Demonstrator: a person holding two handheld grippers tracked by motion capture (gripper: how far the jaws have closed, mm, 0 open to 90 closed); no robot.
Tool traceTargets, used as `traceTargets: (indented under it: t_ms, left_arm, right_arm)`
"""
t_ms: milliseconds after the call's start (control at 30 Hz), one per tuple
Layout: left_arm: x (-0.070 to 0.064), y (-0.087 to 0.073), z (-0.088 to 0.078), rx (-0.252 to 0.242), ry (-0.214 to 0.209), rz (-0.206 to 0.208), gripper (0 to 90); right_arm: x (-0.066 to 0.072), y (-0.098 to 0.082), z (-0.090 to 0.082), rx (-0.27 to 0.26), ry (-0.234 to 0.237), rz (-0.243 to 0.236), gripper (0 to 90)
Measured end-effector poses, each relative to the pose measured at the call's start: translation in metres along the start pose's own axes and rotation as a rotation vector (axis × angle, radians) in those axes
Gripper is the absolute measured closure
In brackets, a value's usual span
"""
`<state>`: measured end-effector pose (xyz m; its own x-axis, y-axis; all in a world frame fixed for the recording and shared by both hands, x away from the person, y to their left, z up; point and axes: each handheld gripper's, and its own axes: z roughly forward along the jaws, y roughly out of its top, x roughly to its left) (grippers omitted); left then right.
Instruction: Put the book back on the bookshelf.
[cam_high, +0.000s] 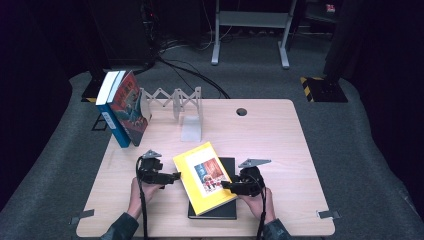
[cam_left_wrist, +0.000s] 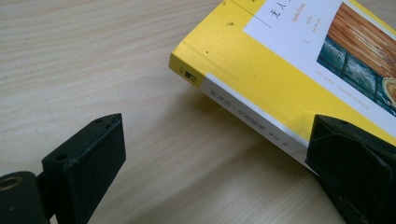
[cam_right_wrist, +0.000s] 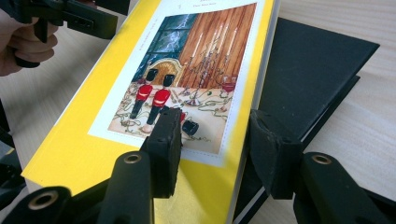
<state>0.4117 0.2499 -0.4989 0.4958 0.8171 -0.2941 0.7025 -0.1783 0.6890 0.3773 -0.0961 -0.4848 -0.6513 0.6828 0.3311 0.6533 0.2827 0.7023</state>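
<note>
Now | yellow book (cam_right_wrist: 140, 93) edge between right gripper (cam_right_wrist: 215, 140) fingers (cam_right_wrist: 163, 144)

Your high view is dim at the edges: the room around the tabletop (cam_high: 280, 150) falls into near black, while the wood itself sits in a soft pool of overhead light, brightest toward its middle. That picture is low in detail, slightly soft. In your left gripper view the yellow book (cam_left_wrist: 261, 70) casts a gentle shadow onto the wood, and the near jaws are blurred. Your right gripper view is evenly lit, without harsh glare, sharpest on the book's cover.
</note>
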Motion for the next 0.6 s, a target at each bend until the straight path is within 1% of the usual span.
traceTargets:
  t_ms: [33,67,100,133,167,200,267,300,333,400,433,467,500,533,567,600]
  left_arm:
    - [0.001,0.001,0.001,0.004,-0.002,-0.002,3.7]
    - [0.001,0.003,0.002,0.009,0.001,0.006,3.7]
    - [0.001,0.004,0.004,0.001,0.001,-0.002,3.4]
    - [0.002,0.006,0.005,0.008,0.004,0.001,3.4]
    - [0.003,0.007,0.006,0.004,0.008,-0.002,3.4]
    - [0.003,0.009,0.008,0.000,0.010,-0.009,3.5]
    - [0.004,0.013,0.008,0.014,0.005,-0.001,4.4]
    - [0.004,0.015,0.007,0.009,-0.010,-0.005,4.8]
    - [0.004,0.017,0.006,-0.002,-0.022,-0.008,5.0]
    - [0.001,0.020,0.004,-0.016,-0.028,-0.005,4.7]
    - [0.000,0.021,0.005,-0.021,-0.032,0.000,4.7]
    - [-0.002,0.023,0.006,-0.015,-0.039,-0.002,4.7]
    - [-0.002,0.024,0.007,-0.005,-0.042,0.007,4.5]
    - [-0.004,0.025,0.010,-0.007,-0.044,0.003,4.4]
    - [-0.004,0.026,0.012,0.008,-0.056,0.002,4.3]
    - [-0.004,0.027,0.014,0.011,-0.054,0.004,4.3]
  right_arm:
    - [0.000,-0.001,0.000,-0.001,0.000,0.011,54.1]
    - [0.000,-0.001,-0.001,-0.001,-0.001,0.011,54.0]
    - [0.001,-0.002,-0.001,0.002,-0.001,0.013,53.8]
    - [0.001,-0.002,-0.002,0.004,-0.002,0.013,53.6]
    - [0.002,-0.002,-0.002,0.006,-0.002,0.014,53.3]
    - [0.003,-0.003,-0.003,0.011,-0.005,0.008,52.9]
    - [0.006,-0.002,-0.003,0.026,-0.011,0.005,52.3]
    - [0.005,-0.002,-0.004,0.029,-0.013,-0.010,51.8]
    - [0.005,-0.001,-0.004,0.033,-0.011,-0.003,49.9]
    - [0.003,0.000,-0.001,0.024,-0.006,0.008,46.7]
    - [0.001,0.001,0.000,0.019,-0.003,0.009,46.7]
    - [0.000,0.002,0.001,0.015,0.001,0.019,46.7]
    - [-0.002,0.003,0.003,0.011,-0.002,0.013,46.7]
    - [-0.002,0.005,0.004,0.010,0.000,0.021,47.0]
    - [-0.002,0.006,0.005,0.010,0.002,0.022,47.6]
    - [-0.002,0.007,0.007,0.011,0.006,0.022,47.9]
